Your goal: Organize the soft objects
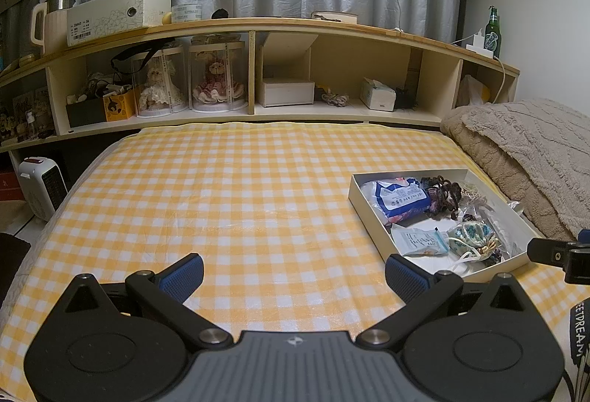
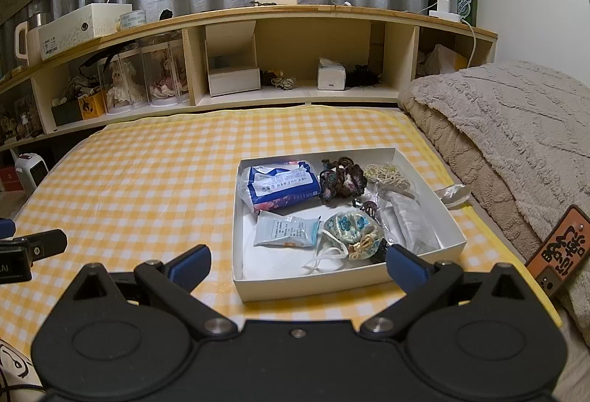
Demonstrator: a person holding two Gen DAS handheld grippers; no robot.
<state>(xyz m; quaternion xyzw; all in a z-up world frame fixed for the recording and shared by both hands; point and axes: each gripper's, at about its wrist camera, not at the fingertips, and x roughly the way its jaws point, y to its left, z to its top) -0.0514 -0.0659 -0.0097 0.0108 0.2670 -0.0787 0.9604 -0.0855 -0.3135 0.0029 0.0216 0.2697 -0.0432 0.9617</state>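
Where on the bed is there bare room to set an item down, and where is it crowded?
Free: the checked sheet between the shelf unit and the open left gripper, left of the white box. A bare patch inside the box's near-left corner. Crowded: the rest of the box, around the tissue pack and pouch; the blanket bounds its right.

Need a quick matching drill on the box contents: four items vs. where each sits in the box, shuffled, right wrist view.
Items:
1. blue tissue pack
2. cream cord bundle
3. floral drawstring pouch
4. pale blue sachet

Places in the white box:
A. far right corner
B. near left, beside the pouch
C. far left corner
D. near middle, by the front wall

Pairs: 1-C, 2-A, 3-D, 4-B
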